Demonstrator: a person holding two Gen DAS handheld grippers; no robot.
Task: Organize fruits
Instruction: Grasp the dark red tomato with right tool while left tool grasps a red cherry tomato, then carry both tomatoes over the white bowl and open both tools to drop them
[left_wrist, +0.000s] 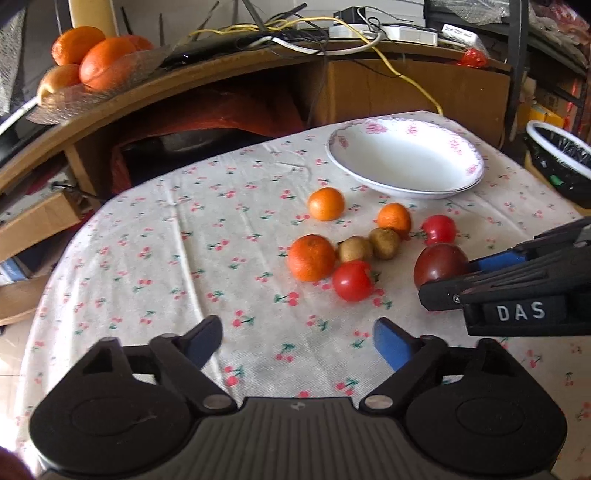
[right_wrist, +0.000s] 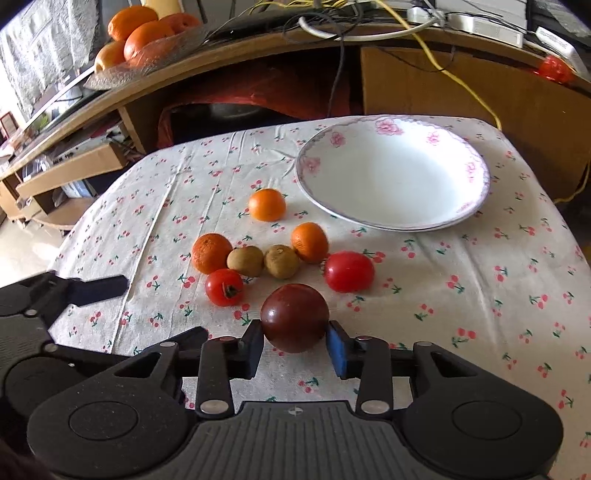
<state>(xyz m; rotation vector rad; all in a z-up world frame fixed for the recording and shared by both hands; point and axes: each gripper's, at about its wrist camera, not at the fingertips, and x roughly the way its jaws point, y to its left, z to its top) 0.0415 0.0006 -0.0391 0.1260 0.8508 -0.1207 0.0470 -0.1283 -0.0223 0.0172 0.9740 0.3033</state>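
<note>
Broadly, the cherry-print cloth covers the counter (right_wrist: 480, 295); a glossy white plate (right_wrist: 476, 206) lies beyond. Right tongs (right_wrist: 295, 345) clamp a smooth, round dark-red tomato (right_wrist: 294, 315) — nearest of the fruit cluster. Left tongs (left_wrist: 297, 341) spread apart.

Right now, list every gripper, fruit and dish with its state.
Right gripper: fingers closed on the dark tomato.
Left gripper: open, empty.
Plate: empty, upright on the tablecloth.
Red tomatoes: two, loose on the cloth.
Oranges: three, loose.
Kiwis: two, touching each other.
</note>
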